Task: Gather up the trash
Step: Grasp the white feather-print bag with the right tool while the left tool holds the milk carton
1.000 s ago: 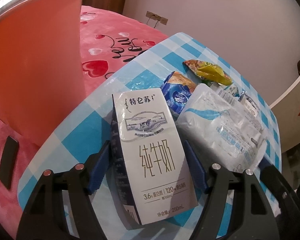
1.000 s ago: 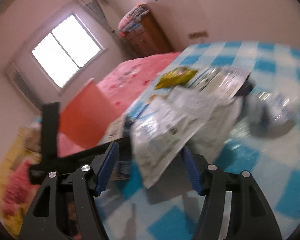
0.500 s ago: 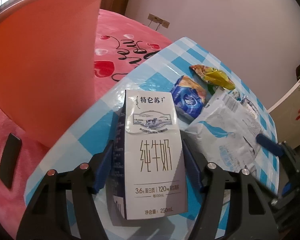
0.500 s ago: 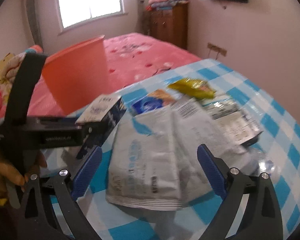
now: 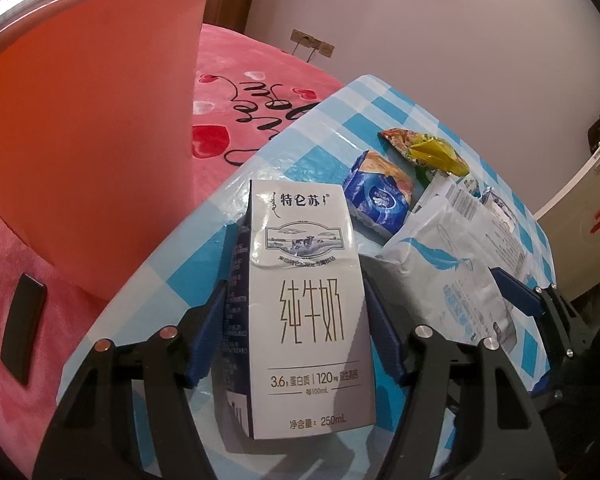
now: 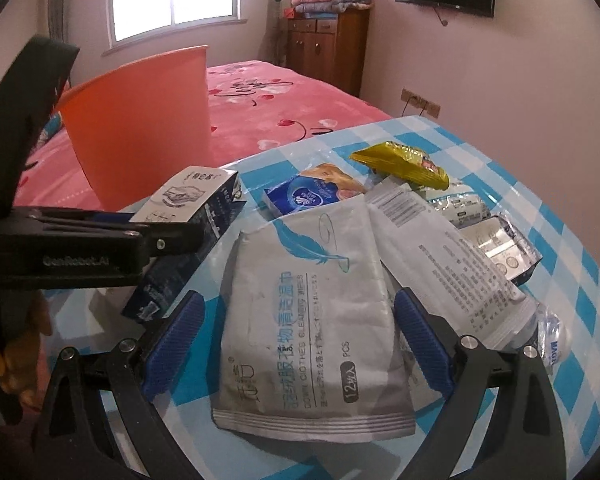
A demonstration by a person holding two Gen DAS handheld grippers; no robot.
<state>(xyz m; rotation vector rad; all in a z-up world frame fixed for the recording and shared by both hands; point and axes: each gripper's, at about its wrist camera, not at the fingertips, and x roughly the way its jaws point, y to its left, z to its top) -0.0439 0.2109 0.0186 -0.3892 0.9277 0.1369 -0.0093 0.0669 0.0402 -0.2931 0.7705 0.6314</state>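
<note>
My left gripper (image 5: 296,300) is shut on a white milk carton (image 5: 304,304) and holds it just above the blue-checked table (image 5: 332,120); the carton also shows in the right wrist view (image 6: 188,216). My right gripper (image 6: 296,312) is open, its blue pads either side of a grey wipes pouch (image 6: 312,320) that lies flat on the table. An orange bin (image 5: 84,132) stands on the pink bed at the left, beyond the table edge; it also shows in the right wrist view (image 6: 140,124).
Behind the pouch lie a blue biscuit pack (image 6: 312,192), a yellow snack wrapper (image 6: 404,164), a second white pouch (image 6: 444,256) and a silver packet (image 6: 500,248). A black remote (image 5: 22,332) lies on the pink bedspread (image 6: 284,108).
My right gripper has swung round, let go of the wipes pouch and opened wide over it. My left gripper has lifted the carton slightly towards the orange bin.
</note>
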